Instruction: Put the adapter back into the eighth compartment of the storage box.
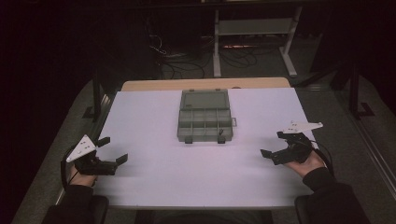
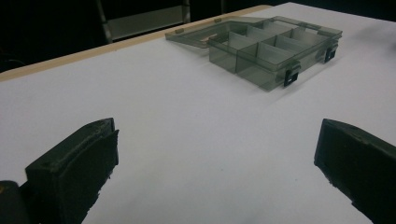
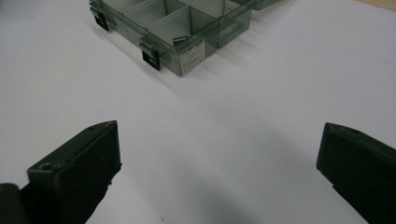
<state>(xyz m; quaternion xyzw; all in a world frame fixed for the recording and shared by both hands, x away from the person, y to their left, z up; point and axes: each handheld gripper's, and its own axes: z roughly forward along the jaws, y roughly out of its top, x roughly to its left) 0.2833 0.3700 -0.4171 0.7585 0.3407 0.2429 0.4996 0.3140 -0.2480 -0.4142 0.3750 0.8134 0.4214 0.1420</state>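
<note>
Dark room surrounds a white-topped counter (image 1: pixel 154 186) that takes up the middle of the high view, with a tan wooden edge along its far side and a pale metal frame (image 1: pixel 252 28) and loose cables on the floor in the upper part of the frame.

At the upper centre of the counter lies the grey translucent plastic compartment box (image 1: pixel 205 123), lid folded flat behind it toward the top of the frame, two black latches hanging from its near edge. Its dividers make a grid of small cells, and as far as the pictures show the cells look empty. Judging from this, the box is already opened and nothing has gone into it or come out; any sorting, filling or closing is all left to do.

A small white label (image 3: pixel 192 57) sits on the box's corner wall in the upper centre of the right gripper view; its print is too small to read. No brand shows.

Outward, the left gripper (image 1: pixel 112 151) rests low at the lower left of the high view, jaws spread wide and empty, well apart from the box. The right gripper (image 1: pixel 273 143) sits at the lower right, jaws likewise wide with nothing between them, also well apart from the box.
</note>
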